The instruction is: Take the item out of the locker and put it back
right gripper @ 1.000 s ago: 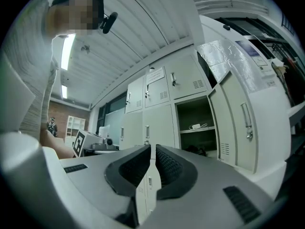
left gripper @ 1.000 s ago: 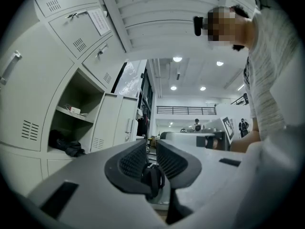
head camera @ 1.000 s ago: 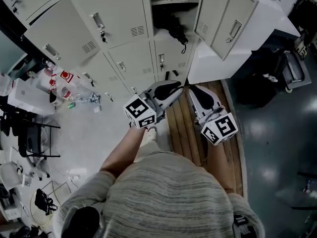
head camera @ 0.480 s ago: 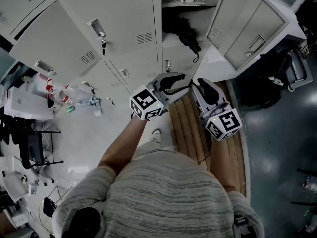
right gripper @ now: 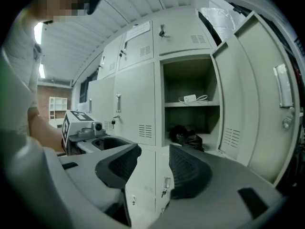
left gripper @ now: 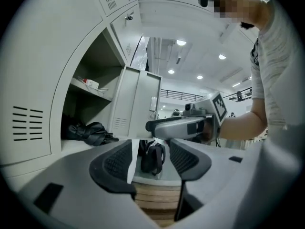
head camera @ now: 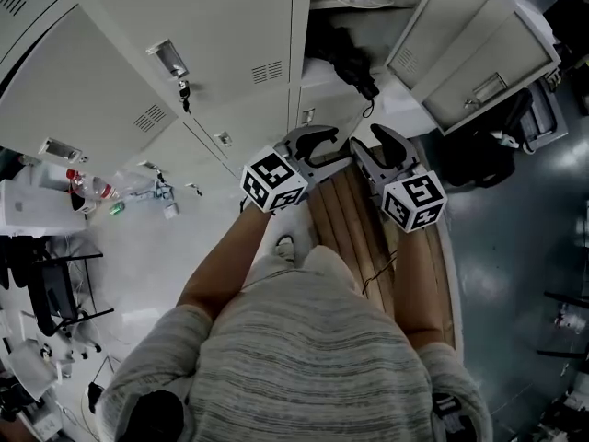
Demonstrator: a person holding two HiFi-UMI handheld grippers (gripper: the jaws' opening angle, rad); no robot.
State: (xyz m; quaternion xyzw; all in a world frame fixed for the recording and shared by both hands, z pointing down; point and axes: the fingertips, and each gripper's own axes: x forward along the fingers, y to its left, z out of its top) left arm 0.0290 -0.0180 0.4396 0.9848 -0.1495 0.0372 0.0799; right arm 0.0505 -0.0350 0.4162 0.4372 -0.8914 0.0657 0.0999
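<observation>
The open locker (head camera: 354,26) holds a black folded umbrella (head camera: 351,61) on its lower shelf, also in the left gripper view (left gripper: 88,131) and the right gripper view (right gripper: 185,135). My left gripper (head camera: 333,144) and right gripper (head camera: 375,141) hover side by side below and in front of that locker, short of the umbrella. Both pairs of jaws are opening. Nothing sits between the left gripper's (left gripper: 151,159) pads or the right gripper's (right gripper: 153,168) pads.
A white charger with cable (right gripper: 190,98) lies on the upper shelf. The locker door (head camera: 469,40) stands swung open to the right. A wooden bench (head camera: 354,228) runs under my hands. A black bag (left gripper: 153,158) rests on the floor beyond it. Closed lockers (head camera: 221,26) fill the left.
Both grippers have moved up and closer to the open locker, and their jaws have spread from nearly shut to wide apart. The head view has shifted, so the lockers fill more of the frame.
</observation>
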